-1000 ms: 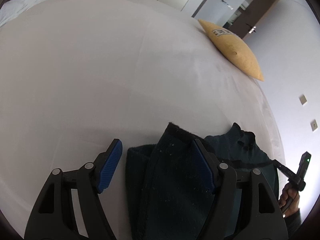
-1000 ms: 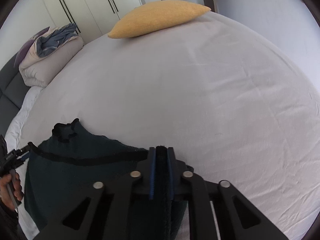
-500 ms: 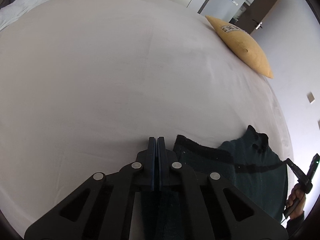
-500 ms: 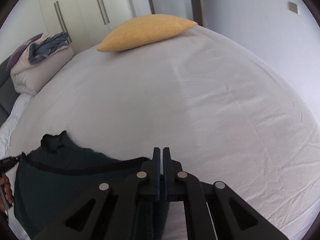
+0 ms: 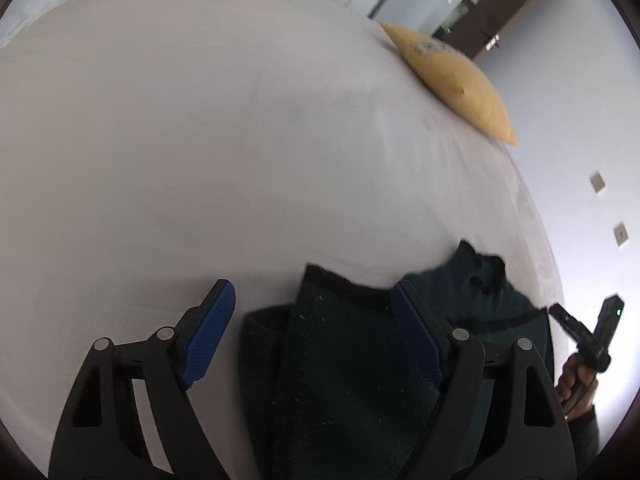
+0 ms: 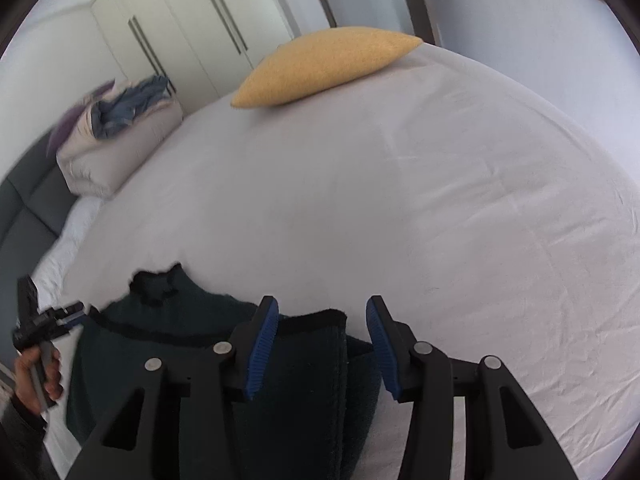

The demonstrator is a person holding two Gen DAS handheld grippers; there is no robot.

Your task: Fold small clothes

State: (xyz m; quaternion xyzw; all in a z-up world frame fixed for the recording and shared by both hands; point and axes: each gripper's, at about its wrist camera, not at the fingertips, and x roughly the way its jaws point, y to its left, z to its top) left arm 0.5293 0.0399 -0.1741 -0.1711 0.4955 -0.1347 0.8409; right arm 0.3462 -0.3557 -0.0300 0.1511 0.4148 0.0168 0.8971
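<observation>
A dark green garment [image 5: 344, 368] with a black trim band lies folded on the white bed sheet [image 5: 200, 160]. My left gripper [image 5: 312, 320] hovers over its left folded edge; the jaws are opening, the cloth lies loose between the blue pads [image 5: 208, 332], and neither pad presses it. My right gripper [image 6: 322, 340] stands over the garment's [image 6: 304, 372] right folded edge, jaws opening too, with a gap beside the cloth. Each view shows the other gripper in a hand: the right gripper [image 5: 560, 316] and the left gripper [image 6: 68, 312].
A yellow cushion [image 6: 324, 64] lies at the far edge of the bed. Folded bedding with blue cloth on top [image 6: 116, 136] sits by the grey headboard [image 6: 24, 208]. White wardrobes [image 6: 192, 32] and a door stand behind. The bed's right edge runs near a wall [image 5: 600, 140].
Half a second ago both grippers were shut on the garment's edges; now both stand open and the cloth rests on the sheet. The left one had shut and reopened within the second.
</observation>
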